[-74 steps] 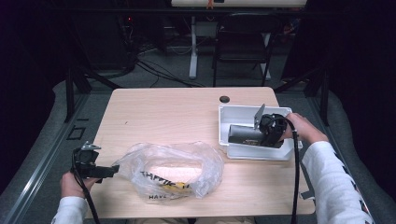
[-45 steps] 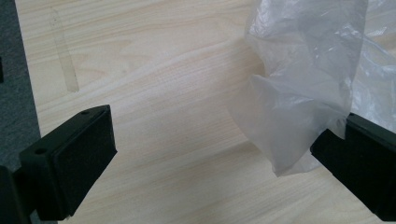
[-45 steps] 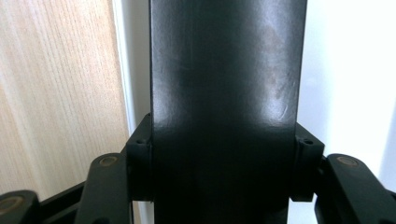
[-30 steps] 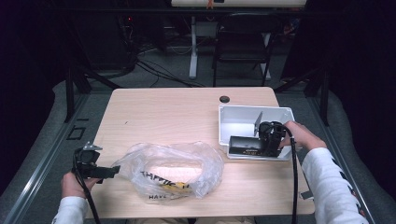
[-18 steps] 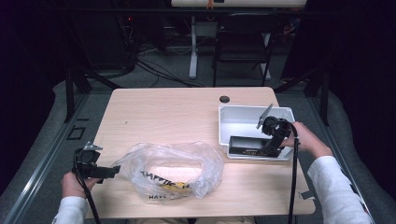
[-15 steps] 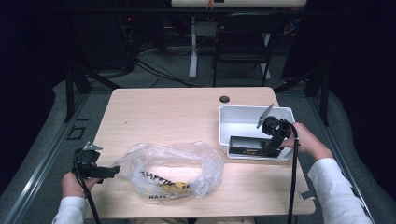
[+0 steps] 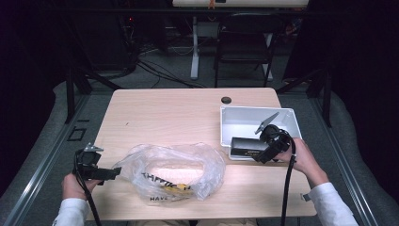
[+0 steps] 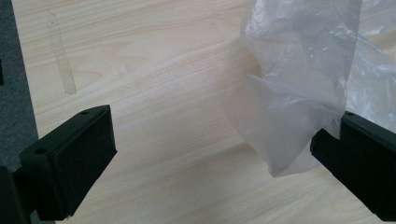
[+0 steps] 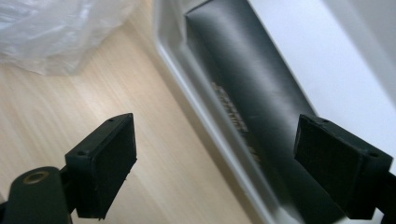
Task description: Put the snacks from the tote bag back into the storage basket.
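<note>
Lying along the near wall of the bin (image 7: 287,117), the box (image 7: 243,146) runs left-right, just beyond the right tool (image 9: 243,163), jaws spread. Left tool (image 8: 210,154), also spread, straddles the bag's (image 7: 174,169) left edge.

One light wooden table (image 7: 179,113). One clear plastic bag (image 7: 171,172) with printed lettering, near centre. One white tray (image 7: 256,120), right side. One dark rectangular box (image 7: 245,146) in tray, along near wall. One round dark grommet (image 7: 226,100), far edge. Two handheld grippers: left gripper (image 7: 106,173), right gripper (image 7: 266,150). Two hands. One folding chair (image 7: 242,42) beyond table.
</note>
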`<state>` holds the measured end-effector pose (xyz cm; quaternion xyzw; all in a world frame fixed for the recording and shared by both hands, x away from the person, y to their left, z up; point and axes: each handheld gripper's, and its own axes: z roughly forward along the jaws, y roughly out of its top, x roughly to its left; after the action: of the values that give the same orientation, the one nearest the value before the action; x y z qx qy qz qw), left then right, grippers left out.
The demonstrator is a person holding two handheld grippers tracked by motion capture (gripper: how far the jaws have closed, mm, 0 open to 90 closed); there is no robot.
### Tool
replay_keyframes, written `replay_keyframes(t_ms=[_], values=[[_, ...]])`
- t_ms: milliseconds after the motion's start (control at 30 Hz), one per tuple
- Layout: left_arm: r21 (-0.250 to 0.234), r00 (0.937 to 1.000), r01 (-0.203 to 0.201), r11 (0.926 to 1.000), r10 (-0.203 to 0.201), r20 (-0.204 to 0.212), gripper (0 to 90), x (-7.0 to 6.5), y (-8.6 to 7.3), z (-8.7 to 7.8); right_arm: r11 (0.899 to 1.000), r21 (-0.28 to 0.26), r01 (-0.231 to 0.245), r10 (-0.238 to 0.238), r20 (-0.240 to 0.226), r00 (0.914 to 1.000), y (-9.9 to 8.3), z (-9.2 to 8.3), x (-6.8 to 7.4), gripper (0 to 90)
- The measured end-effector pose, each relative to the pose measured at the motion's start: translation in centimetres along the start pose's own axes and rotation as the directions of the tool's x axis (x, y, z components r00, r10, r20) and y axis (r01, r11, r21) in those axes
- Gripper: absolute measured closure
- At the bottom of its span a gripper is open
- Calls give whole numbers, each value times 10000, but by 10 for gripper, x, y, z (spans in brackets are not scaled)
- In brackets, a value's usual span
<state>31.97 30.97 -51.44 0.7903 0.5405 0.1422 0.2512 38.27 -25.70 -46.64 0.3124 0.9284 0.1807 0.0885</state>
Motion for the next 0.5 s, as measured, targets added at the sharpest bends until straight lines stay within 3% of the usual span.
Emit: replay_keyframes(t_ms=[133,333,467,500], values=[[34,10000,-69,10000,69,30,0,0,0,0,10000,-52,-32,34,279,9996,-4,3,19,132],[-3,10000,-23,10000,23,-1,0,0,0,-1,9966,-403,-714,730,401,9965,-16,8,40,133],[47,9999,-103,9999,103,43,0,-1,1,-1,9910,-816,-1064,1093,322,9935,-23,10,48,134],[26,9999,-97,10000,96,35,0,-1,1,-1,9851,-1196,-1237,1276,256,9915,-29,13,54,138]])
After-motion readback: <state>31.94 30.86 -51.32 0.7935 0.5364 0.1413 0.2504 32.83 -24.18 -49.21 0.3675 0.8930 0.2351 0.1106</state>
